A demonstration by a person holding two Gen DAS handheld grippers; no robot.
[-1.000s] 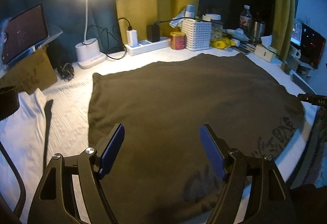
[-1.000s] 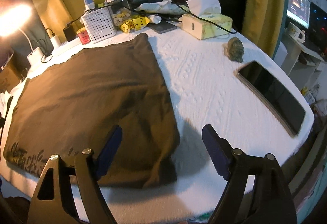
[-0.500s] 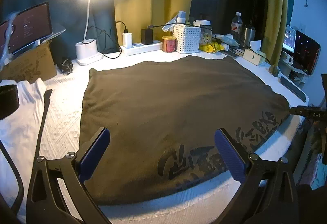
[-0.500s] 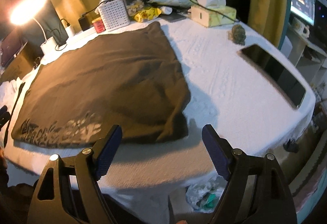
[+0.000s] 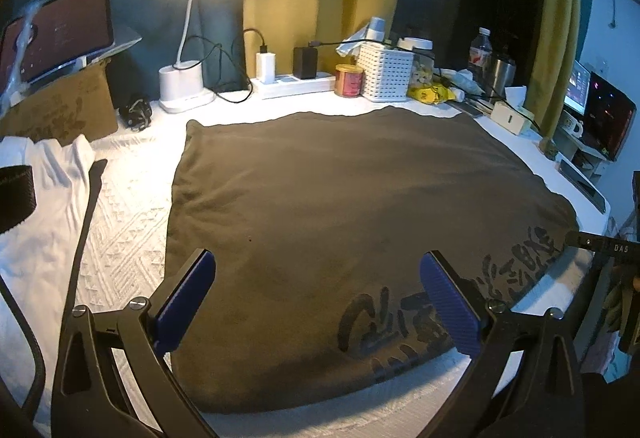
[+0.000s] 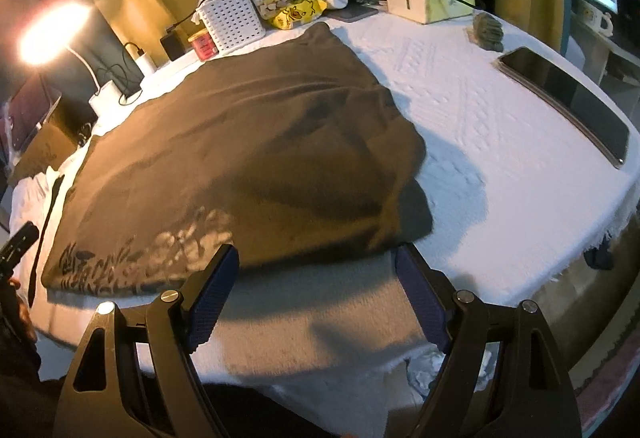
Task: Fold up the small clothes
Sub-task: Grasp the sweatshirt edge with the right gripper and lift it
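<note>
A dark brown folded garment (image 5: 340, 214) with pale printed lettering along its near edge lies flat on the white-covered table (image 5: 132, 198). It also shows in the right wrist view (image 6: 248, 150). My left gripper (image 5: 316, 298) is open and empty, above the garment's near edge. My right gripper (image 6: 316, 290) is open and empty, just in front of the garment's near right corner, over the table's front edge. Part of the right gripper's body shows at the right edge of the left wrist view.
A white garment (image 5: 44, 198) lies at the left. Along the back stand a lit desk lamp (image 5: 188, 38), power strip (image 5: 292, 84), red tin (image 5: 349, 80), white basket (image 5: 384, 74), bottles and a tissue box (image 6: 432, 0). A phone (image 6: 568, 98) lies at the right.
Both grippers have pulled back toward the table's front edge, so the garment's printed near edge has come into view. Both stay open and empty; the garment has not moved.
</note>
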